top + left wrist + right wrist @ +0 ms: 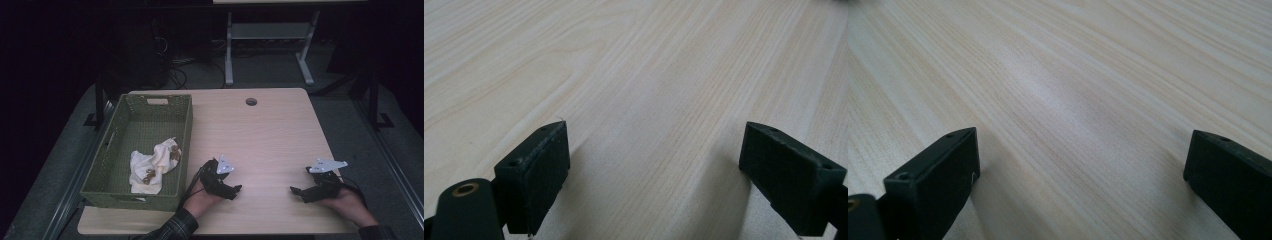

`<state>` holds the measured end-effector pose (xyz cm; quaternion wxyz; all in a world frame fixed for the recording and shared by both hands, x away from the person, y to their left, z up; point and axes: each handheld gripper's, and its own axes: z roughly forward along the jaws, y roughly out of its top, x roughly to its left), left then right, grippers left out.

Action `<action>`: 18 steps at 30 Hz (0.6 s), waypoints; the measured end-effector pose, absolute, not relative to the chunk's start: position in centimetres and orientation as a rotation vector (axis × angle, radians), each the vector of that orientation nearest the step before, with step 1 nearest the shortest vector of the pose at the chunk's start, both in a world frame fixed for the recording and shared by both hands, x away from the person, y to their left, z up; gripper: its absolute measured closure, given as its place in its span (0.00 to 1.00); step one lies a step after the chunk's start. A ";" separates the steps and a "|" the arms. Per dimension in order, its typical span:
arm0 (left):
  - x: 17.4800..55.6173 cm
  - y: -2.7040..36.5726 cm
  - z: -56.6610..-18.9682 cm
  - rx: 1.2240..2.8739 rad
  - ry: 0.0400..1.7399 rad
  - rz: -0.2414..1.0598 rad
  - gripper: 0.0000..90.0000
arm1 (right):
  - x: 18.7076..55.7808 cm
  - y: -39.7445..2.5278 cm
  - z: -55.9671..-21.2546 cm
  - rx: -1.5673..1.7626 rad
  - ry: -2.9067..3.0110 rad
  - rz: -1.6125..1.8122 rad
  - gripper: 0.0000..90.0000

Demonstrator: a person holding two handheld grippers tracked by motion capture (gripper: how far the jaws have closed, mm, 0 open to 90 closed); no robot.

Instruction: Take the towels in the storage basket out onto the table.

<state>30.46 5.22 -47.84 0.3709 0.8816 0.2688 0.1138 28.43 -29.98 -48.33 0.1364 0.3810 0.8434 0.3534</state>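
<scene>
Pale wooden table (260,130) in a dim room, with a round hole (251,101) near its far edge and a white-legged desk (270,35) on the floor beyond. Green woven basket (120,192) at the table's left side, holding a crumpled white cloth (150,167) with brown patches, near the basket's front right corner. Left gripper (236,189) resting low on the table just right of the basket, jaws wide apart over bare wood; right gripper (295,191) well apart from it near the front right edge, jaws likewise spread and holding nothing, both pointing inward toward each other.
</scene>
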 end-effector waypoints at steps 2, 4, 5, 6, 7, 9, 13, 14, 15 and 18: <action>30.6 5.1 -47.9 2.259 0.687 0.289 0.13 | 28.4 -30.0 -48.3 1.103 2.442 1.023 0.01; 30.7 5.1 -47.8 2.263 0.688 0.291 0.13 | 28.4 -30.0 -48.3 1.103 2.442 1.024 0.01; 30.7 5.1 -47.8 2.263 0.688 0.291 0.13 | 28.4 -30.0 -48.3 1.103 2.442 1.024 0.01; 30.8 5.0 -47.8 2.266 0.696 0.290 0.14 | 28.5 -30.0 -48.3 1.100 2.446 1.025 0.01; 30.8 5.0 -47.7 2.272 0.700 0.289 0.14 | 28.5 -30.0 -48.3 1.102 2.447 1.025 0.01; 30.8 5.1 -47.6 2.281 0.711 0.292 0.14 | 28.5 -30.0 -48.3 1.101 2.446 1.025 0.01; 30.8 5.2 -47.5 2.290 0.719 0.288 0.14 | 28.5 -30.0 -48.3 1.100 2.448 1.026 0.01; 30.8 5.2 -47.5 2.294 0.718 0.289 0.14 | 28.5 -30.0 -48.3 1.100 2.448 1.026 0.01; 30.8 5.2 -47.5 2.294 0.718 0.289 0.14 | 28.5 -30.0 -48.3 1.100 2.448 1.026 0.01; 30.7 5.2 -47.4 2.294 0.737 0.280 0.14 | 28.5 -30.0 -48.3 1.096 2.448 1.026 0.01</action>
